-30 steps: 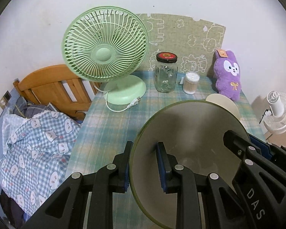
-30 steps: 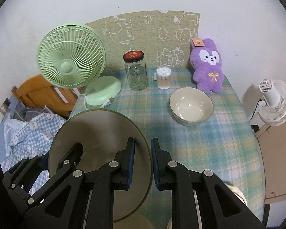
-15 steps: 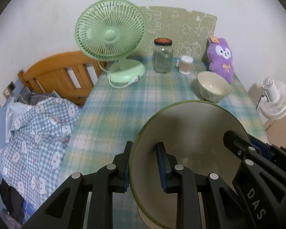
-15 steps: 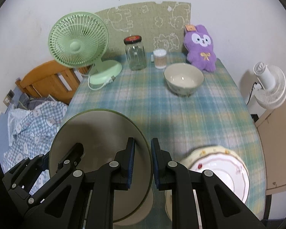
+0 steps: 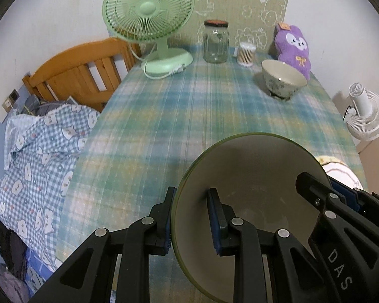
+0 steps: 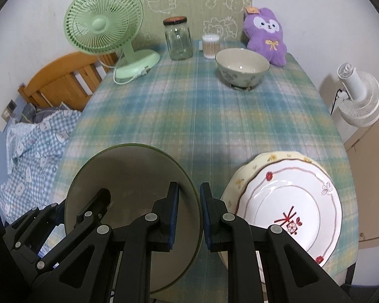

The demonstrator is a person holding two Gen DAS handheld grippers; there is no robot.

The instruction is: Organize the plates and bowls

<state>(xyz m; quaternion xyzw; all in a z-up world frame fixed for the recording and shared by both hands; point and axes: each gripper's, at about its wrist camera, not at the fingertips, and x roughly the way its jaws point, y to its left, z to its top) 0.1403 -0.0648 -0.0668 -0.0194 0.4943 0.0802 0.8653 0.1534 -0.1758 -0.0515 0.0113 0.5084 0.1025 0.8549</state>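
Both grippers hold one green-rimmed beige plate (image 5: 250, 176) above the near edge of the table. My left gripper (image 5: 190, 221) is shut on its left rim. My right gripper (image 6: 189, 217) is shut on its right rim; the plate (image 6: 128, 176) fills the lower left of the right wrist view. A white plate with red flowers (image 6: 290, 202) lies on a cream plate (image 6: 273, 157) at the near right of the table. A cream bowl (image 6: 242, 67) stands at the far right; it also shows in the left wrist view (image 5: 283, 78).
A green desk fan (image 6: 106, 25), a glass jar (image 6: 178, 39), a cotton swab tub (image 6: 210, 46) and a purple plush (image 6: 266, 35) stand along the far edge. A wooden bed frame (image 5: 75, 73) and checked bedding (image 5: 38, 146) lie left. A white floor fan (image 6: 358, 98) stands right.
Both grippers have pulled back toward the near edge with the green-rimmed plate; the far objects look smaller, and the stacked plates have come into the right wrist view.
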